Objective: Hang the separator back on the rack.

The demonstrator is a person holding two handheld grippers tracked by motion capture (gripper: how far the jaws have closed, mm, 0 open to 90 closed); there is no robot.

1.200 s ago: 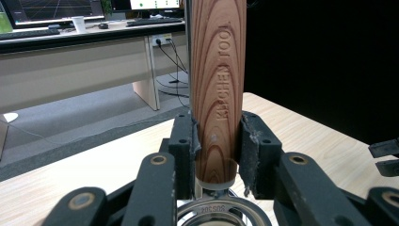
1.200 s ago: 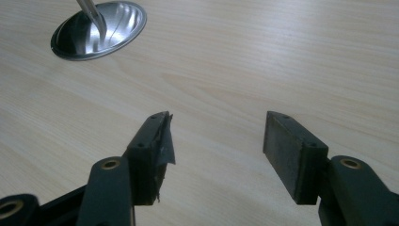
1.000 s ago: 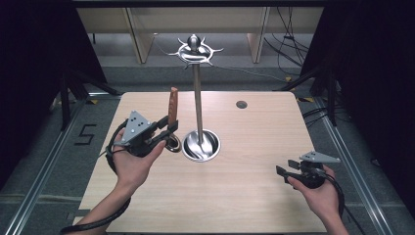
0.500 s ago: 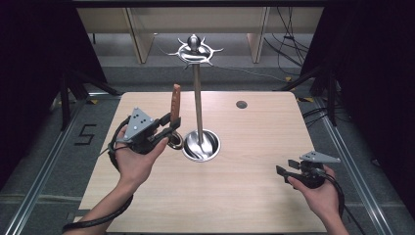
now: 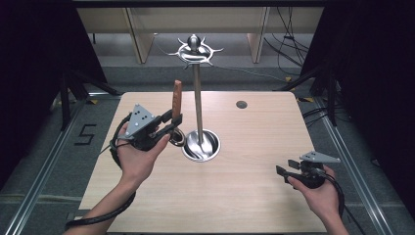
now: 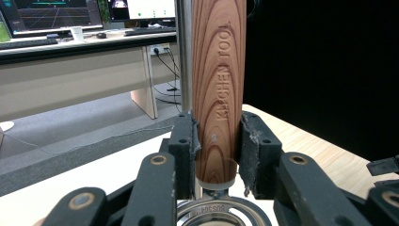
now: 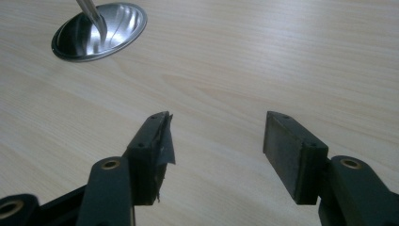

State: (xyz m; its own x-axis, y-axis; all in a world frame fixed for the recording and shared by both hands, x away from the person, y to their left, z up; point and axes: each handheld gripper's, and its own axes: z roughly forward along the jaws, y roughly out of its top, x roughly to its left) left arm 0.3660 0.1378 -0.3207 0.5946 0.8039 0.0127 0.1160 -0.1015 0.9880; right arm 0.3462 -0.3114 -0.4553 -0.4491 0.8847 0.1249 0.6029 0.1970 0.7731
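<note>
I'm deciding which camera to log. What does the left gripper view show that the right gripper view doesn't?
Left gripper view: the wooden handle, stamped KITCHEN TOOL, clamped upright between its jaws, and a desk with monitors behind. Right gripper view: the right gripper with jaws open above bare table, and the stand's round steel base. Both show the stand's steel pole and the light wood tabletop.

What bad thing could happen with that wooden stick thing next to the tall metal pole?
1. The left gripper pinches the wooden handle only near its bottom end, so the tall handle might tip or slip out.
2. The handle is right beside the stand's pole. A bump could knock the stand over, as its hooked top sits high.
3. The right gripper is open and far away, so it probably couldn't catch anything.
</note>
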